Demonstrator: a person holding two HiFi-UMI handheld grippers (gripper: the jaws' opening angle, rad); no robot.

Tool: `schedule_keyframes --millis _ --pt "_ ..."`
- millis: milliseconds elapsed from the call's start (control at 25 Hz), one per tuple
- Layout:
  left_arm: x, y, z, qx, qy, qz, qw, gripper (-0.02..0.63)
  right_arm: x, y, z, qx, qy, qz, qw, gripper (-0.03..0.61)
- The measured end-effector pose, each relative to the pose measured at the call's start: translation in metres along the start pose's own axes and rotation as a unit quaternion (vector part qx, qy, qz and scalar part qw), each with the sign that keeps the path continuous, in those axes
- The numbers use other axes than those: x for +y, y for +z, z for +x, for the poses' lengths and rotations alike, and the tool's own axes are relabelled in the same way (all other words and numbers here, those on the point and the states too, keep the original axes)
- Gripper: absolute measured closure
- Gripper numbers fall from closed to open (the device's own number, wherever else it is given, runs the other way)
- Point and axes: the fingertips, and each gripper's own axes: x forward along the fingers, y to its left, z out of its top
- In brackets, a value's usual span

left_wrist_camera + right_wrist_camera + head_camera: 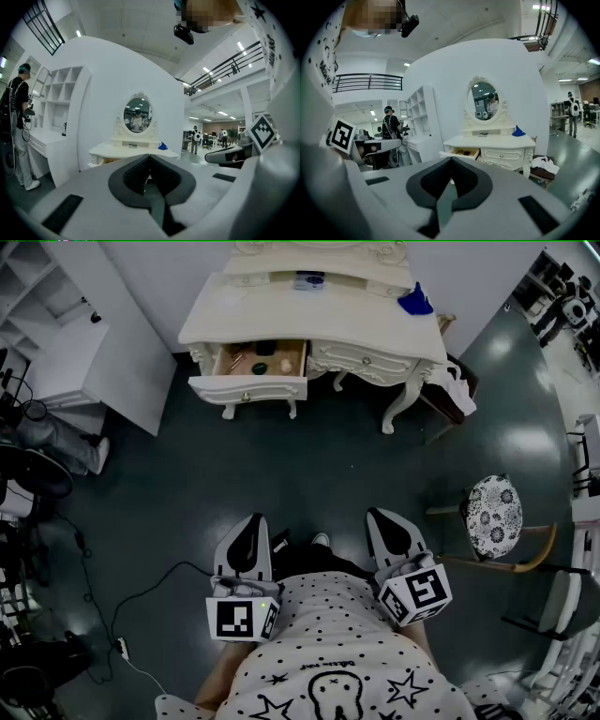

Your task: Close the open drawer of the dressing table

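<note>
A cream dressing table [319,329] stands against the far wall, with an oval mirror [483,101] on top. Its left drawer [249,373] is pulled out, with small items inside; the same drawer [461,153] shows in the right gripper view. Both grippers are held near my body, well short of the table. The left gripper [248,526] is shut with nothing between its jaws. My right gripper [382,519] also has its jaws together and empty.
A blue object [415,302] lies on the tabletop's right end. A patterned stool [494,517] stands at right, and a low seat with white cloth [452,390] beside the table. White shelving [56,329] and a person [21,124] are at left. Cables [122,615] run over the dark floor.
</note>
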Motion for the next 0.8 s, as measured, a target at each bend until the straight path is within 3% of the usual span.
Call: schedule_keyframes --millis 800 --pt "0.012 0.003 0.008 -0.002 0.007 -0.010 0.9999 0.601 0.002 0.010 0.013 -0.012 0.024 -0.003 1.000 0.569"
